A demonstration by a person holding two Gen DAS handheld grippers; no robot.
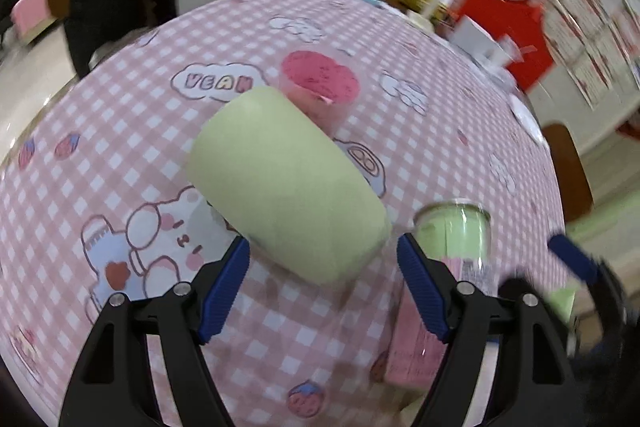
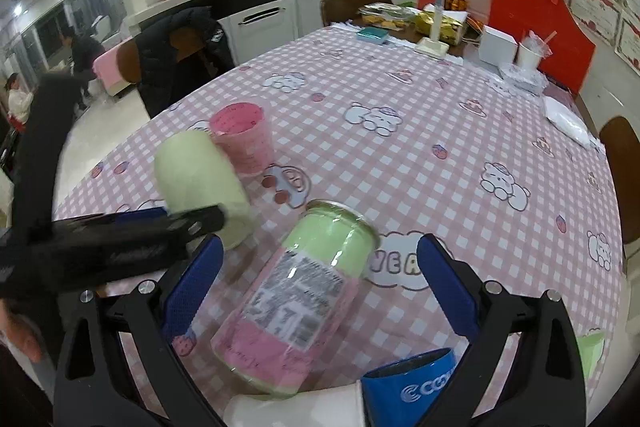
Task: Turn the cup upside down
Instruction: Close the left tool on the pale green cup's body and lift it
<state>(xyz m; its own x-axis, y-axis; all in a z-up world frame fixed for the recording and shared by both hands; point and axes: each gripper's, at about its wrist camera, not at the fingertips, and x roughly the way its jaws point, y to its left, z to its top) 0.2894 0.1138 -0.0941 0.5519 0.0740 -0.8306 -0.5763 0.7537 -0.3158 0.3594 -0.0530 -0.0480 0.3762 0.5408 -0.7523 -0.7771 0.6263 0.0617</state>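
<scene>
A pale green cup (image 1: 288, 183) stands mouth-down on the pink checked tablecloth, tilted in the left wrist view, its wide rim nearest me; it also shows in the right wrist view (image 2: 200, 175). My left gripper (image 1: 322, 251) is open, its blue fingertips (image 1: 230, 275) just short of the cup's rim, not touching. My right gripper (image 2: 320, 255) is open around a clear plastic-wrapped stack of green and pink cups (image 2: 296, 303), without gripping it. The left gripper (image 2: 120, 239) shows blurred at the left of the right wrist view.
A translucent pink cup (image 1: 320, 79) stands upright just behind the green cup, touching it (image 2: 242, 135). A blue cup (image 2: 412, 379) and a white one lie near the table's front edge. Boxes, a lamp and food clutter the table's far end (image 2: 436, 23). Chairs surround the table.
</scene>
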